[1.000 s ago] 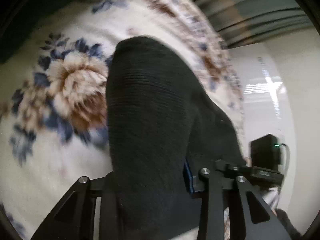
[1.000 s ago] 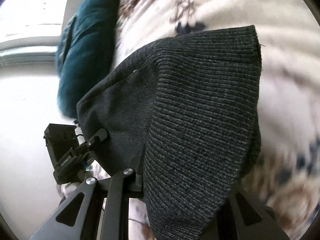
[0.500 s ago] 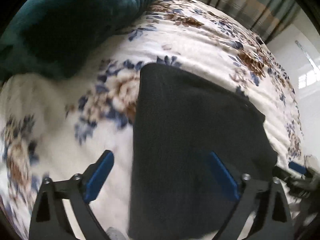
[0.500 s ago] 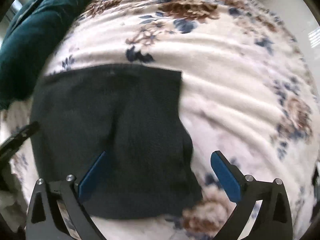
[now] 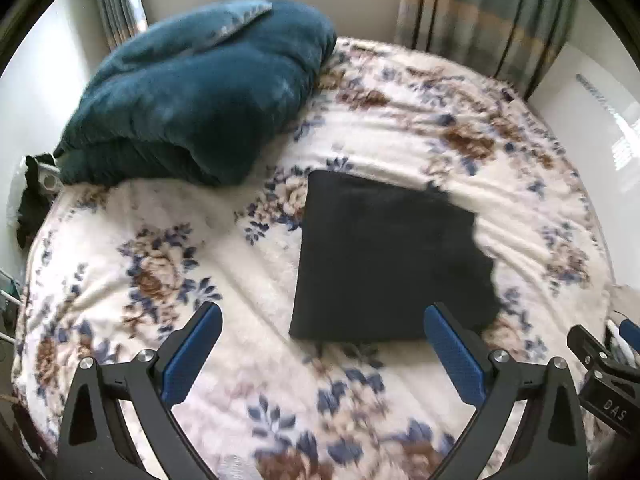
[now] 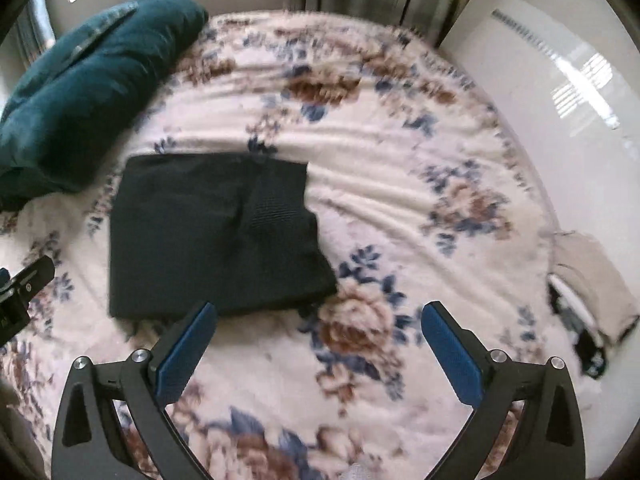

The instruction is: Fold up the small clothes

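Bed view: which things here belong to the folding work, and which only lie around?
For the job: black garment, left gripper, right gripper.
Lying about: teal blanket, floral bedcover, beige cloth, curtains.

Folded garment [image 5: 384, 256] lying on the bed [image 5: 400, 128], pillow [image 5: 192, 96] behind it at left.

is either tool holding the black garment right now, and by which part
Nothing is held. The left tool and right tool are both open, and the black garment lies folded on the floral blanket.
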